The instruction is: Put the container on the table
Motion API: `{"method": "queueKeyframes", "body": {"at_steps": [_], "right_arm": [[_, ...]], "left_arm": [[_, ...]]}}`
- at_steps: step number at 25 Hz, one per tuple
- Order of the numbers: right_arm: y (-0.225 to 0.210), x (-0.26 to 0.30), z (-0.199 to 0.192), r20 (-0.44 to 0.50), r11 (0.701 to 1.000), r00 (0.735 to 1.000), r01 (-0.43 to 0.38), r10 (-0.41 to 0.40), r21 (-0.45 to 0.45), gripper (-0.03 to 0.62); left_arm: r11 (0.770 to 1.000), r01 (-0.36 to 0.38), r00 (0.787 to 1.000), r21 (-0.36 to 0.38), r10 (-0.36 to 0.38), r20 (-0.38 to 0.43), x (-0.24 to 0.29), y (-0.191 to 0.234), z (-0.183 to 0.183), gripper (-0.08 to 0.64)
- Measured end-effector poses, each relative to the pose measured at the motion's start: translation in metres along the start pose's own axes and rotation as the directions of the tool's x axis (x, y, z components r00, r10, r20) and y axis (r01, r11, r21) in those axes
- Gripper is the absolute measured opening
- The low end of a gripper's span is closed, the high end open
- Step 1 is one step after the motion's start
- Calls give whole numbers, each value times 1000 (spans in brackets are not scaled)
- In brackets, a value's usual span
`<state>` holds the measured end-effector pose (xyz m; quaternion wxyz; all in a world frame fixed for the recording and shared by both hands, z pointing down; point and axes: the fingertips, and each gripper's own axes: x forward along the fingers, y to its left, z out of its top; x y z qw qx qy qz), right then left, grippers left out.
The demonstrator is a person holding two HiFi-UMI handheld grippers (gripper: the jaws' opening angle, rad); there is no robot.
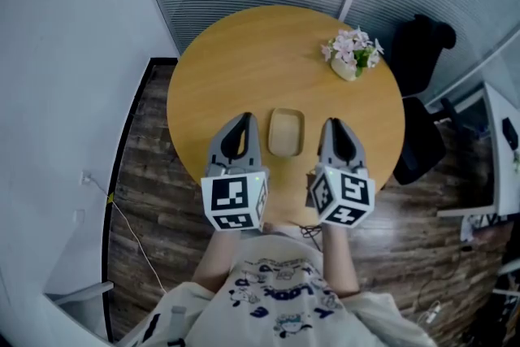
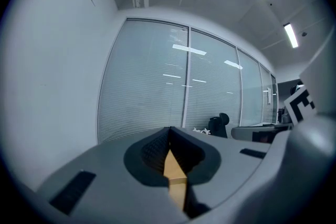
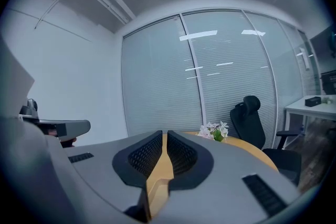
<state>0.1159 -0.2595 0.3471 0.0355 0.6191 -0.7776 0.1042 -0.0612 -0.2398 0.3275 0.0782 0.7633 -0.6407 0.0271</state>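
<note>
Your round wooden bench (image 1: 244, 61) fills the middle of the head view, with a black chair (image 1: 422, 53) past its far right edge. Your left tool (image 1: 241, 122) and right tool (image 1: 335, 126) hover over its near side, each with its jaws pressed together on nothing. The beige container (image 1: 286, 132) lies flat on the bench between the two tools, touching neither, and a small pot of pink flowers (image 1: 353, 53) stands well apart near the far right rim.
</note>
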Motion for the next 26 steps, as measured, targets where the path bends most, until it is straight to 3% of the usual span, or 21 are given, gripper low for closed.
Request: {"method": "queueKeyframes", "body": {"at_steps": [26], "right_arm": [[9, -12, 5, 18, 1000, 1000, -21, 21, -14, 29]], "left_arm": [[1000, -6, 1000, 6, 6, 24, -15, -1, 8, 3]]}}
